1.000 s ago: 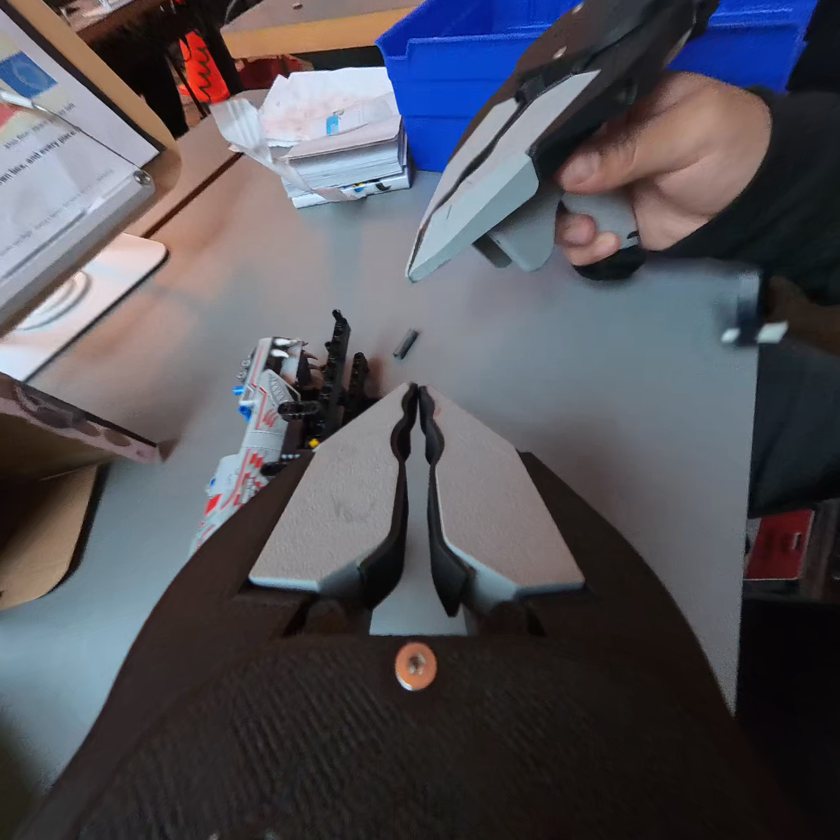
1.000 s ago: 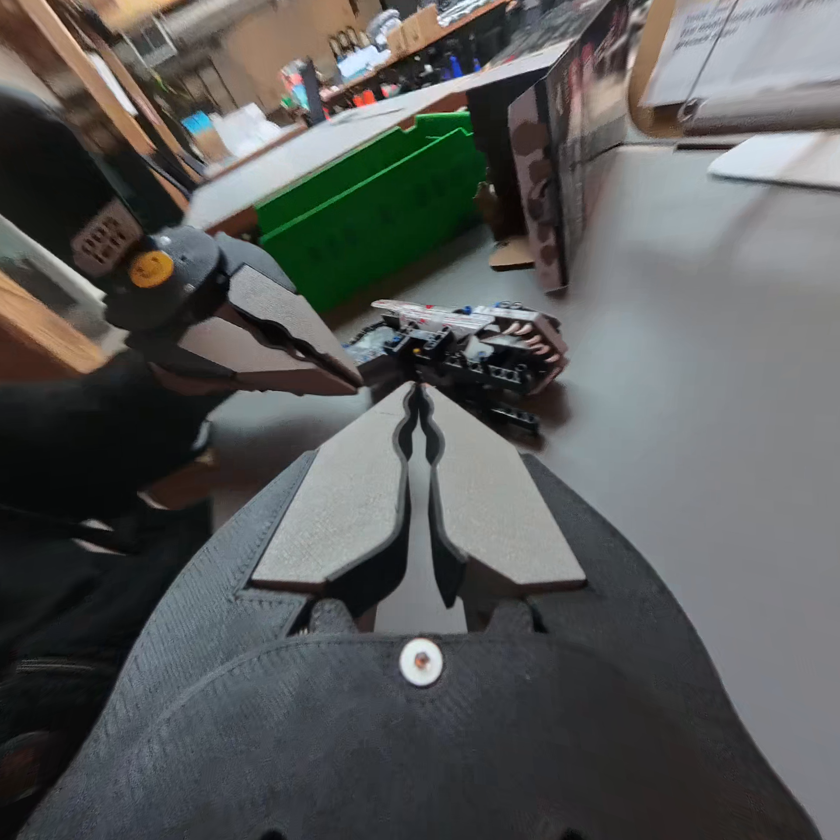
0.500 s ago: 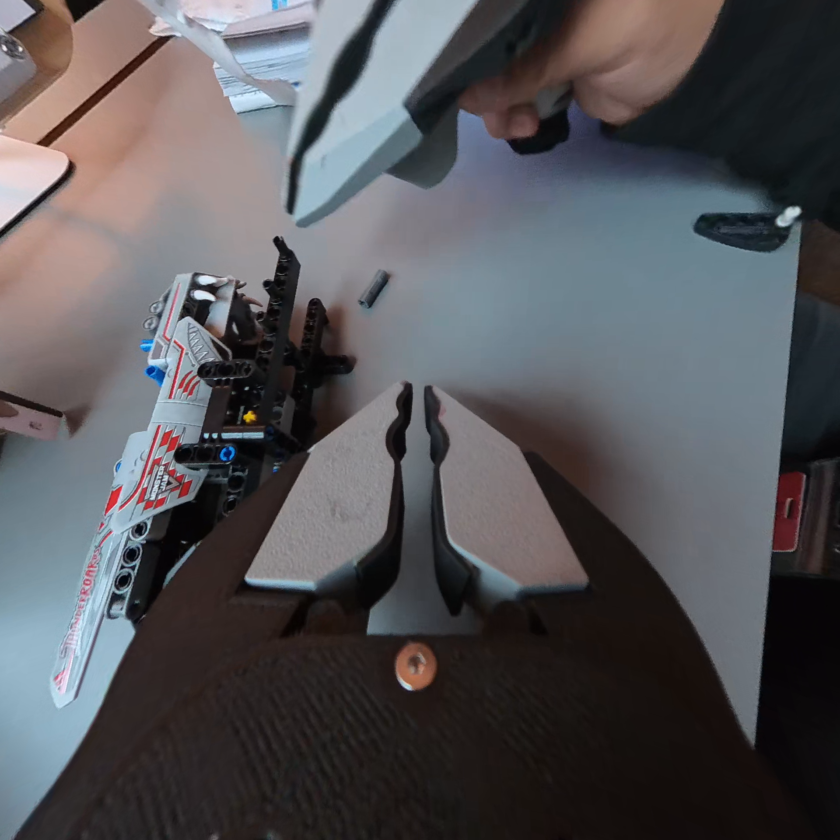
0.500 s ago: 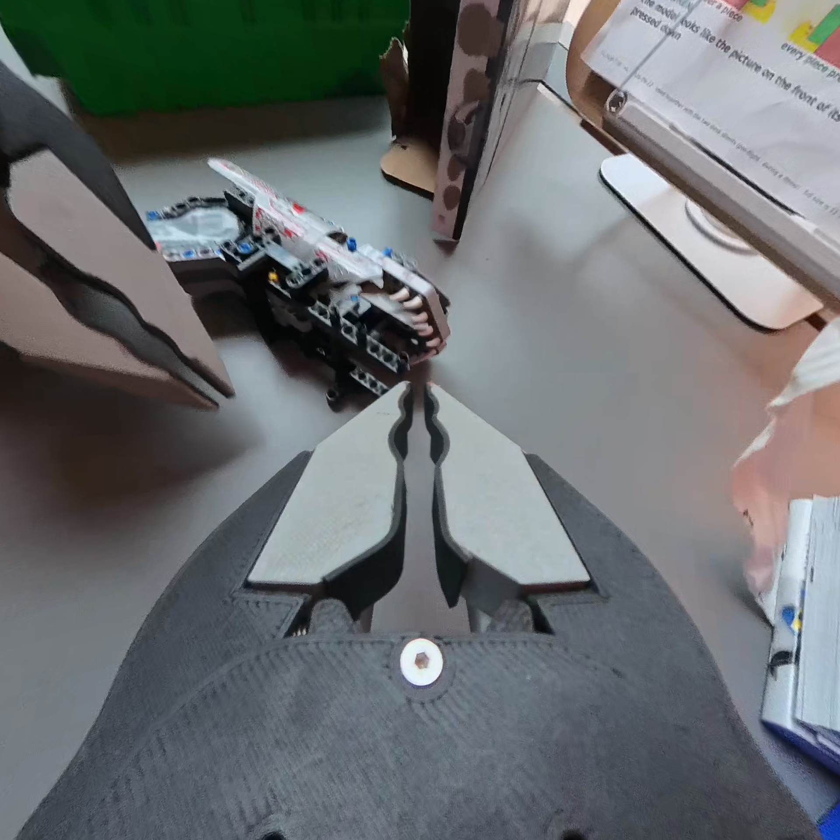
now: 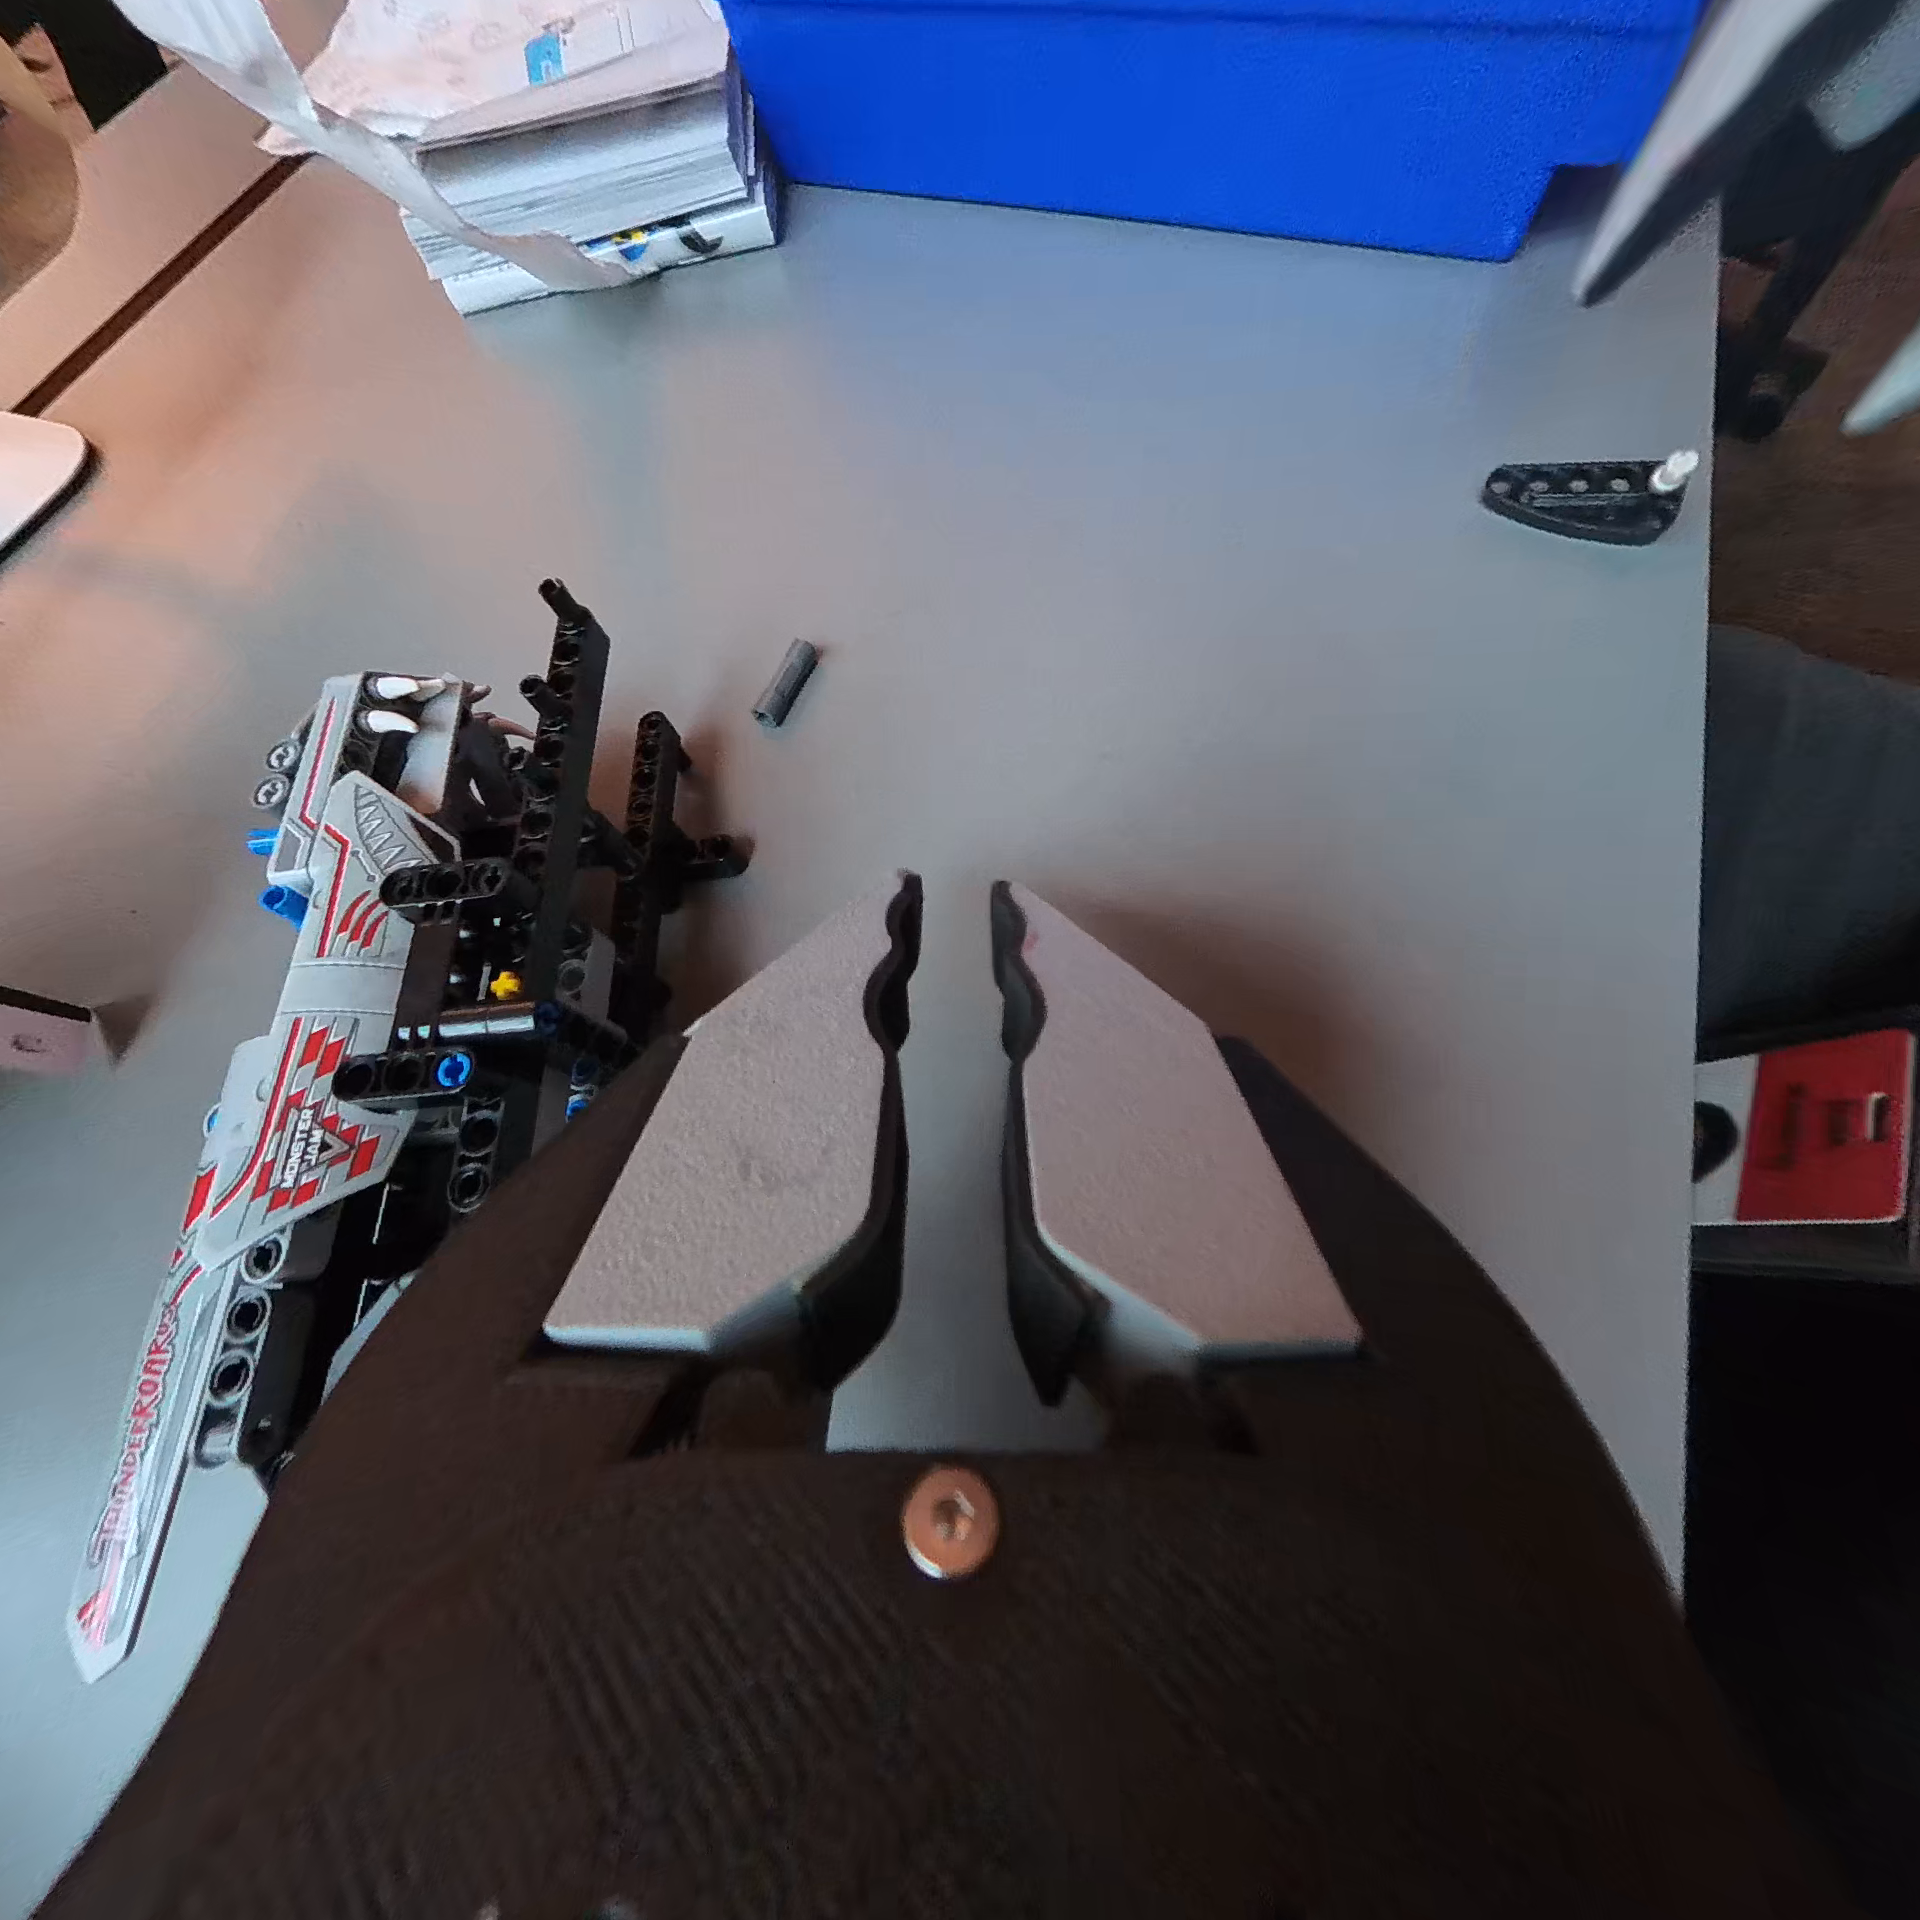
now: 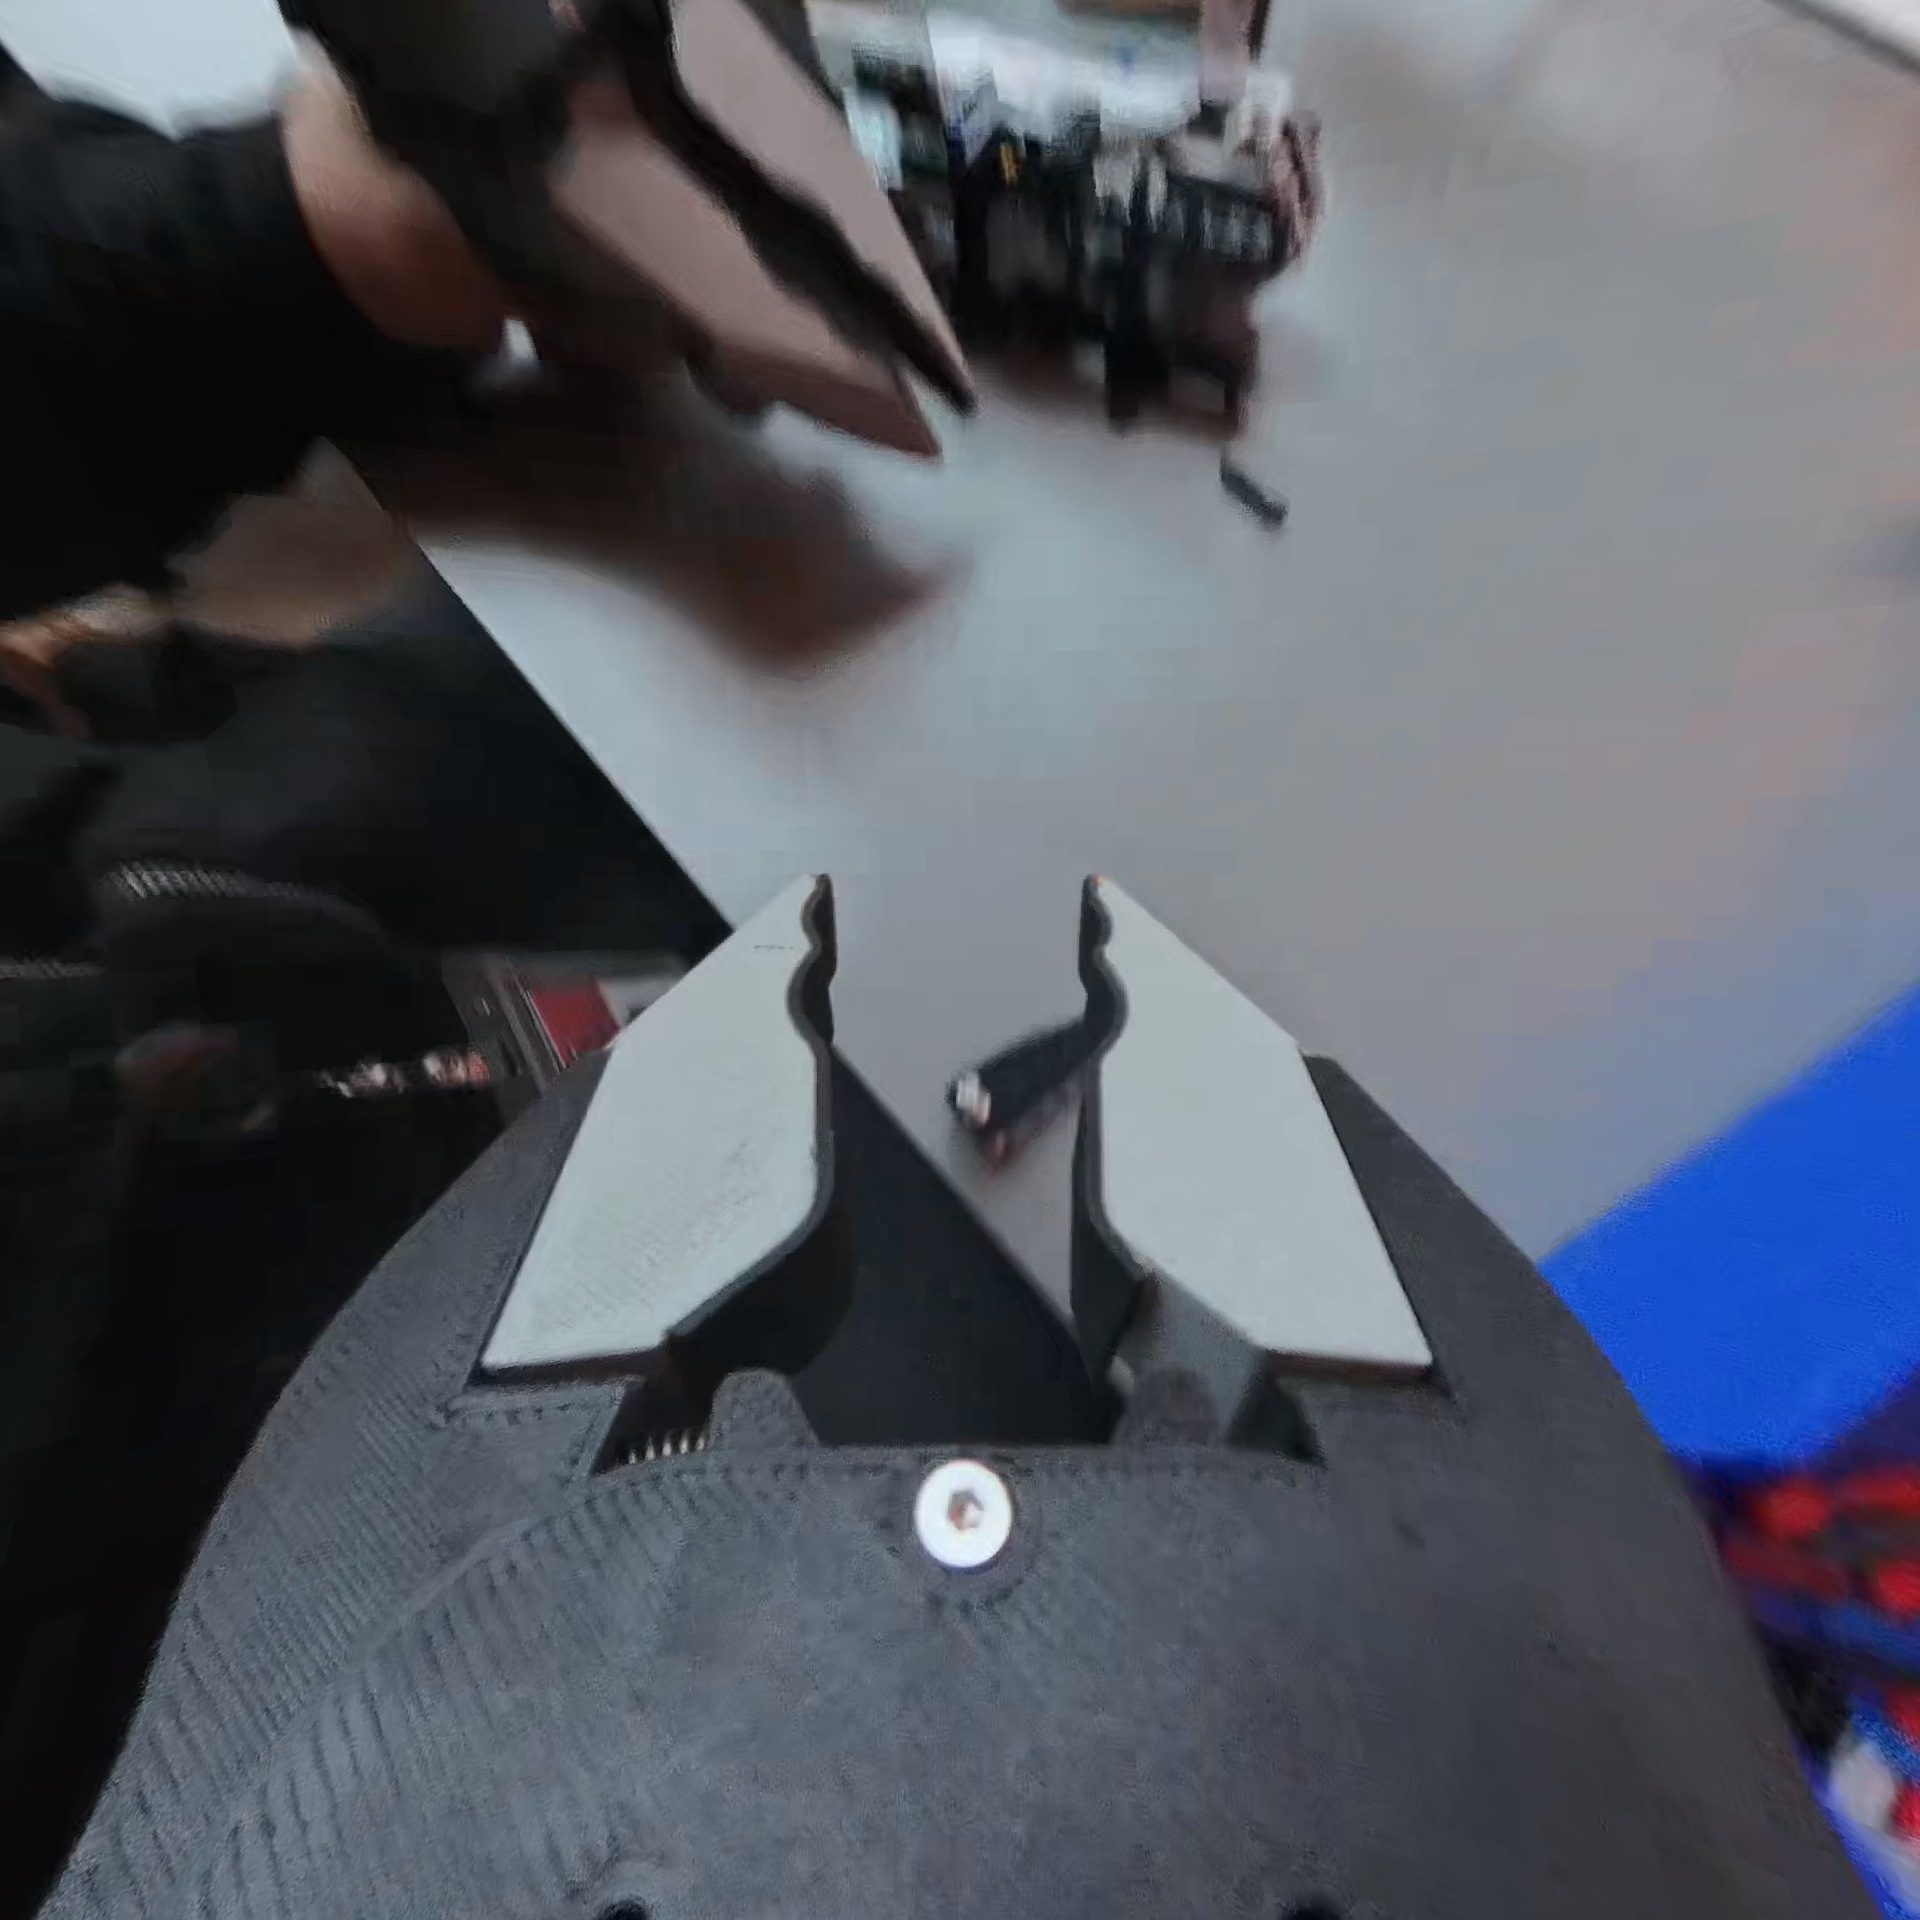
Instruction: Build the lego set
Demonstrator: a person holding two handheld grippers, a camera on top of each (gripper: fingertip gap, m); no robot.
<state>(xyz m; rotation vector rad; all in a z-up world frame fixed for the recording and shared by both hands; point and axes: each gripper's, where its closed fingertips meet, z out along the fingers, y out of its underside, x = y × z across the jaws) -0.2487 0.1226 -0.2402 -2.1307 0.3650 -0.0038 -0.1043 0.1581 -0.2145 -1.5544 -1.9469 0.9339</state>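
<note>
1. Lego model, part-built, lies on the grey table left of the left gripper, whose jaws stand slightly parted and empty.
2. Black curved piece sits near the table's edge, below the wide-open, empty right gripper.
3. Judged step: fetch that piece; lower squarely, close across its narrow width.

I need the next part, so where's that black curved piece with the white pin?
In the left wrist view, the black curved piece lies at the table's far right edge, below the blue bin.
</note>
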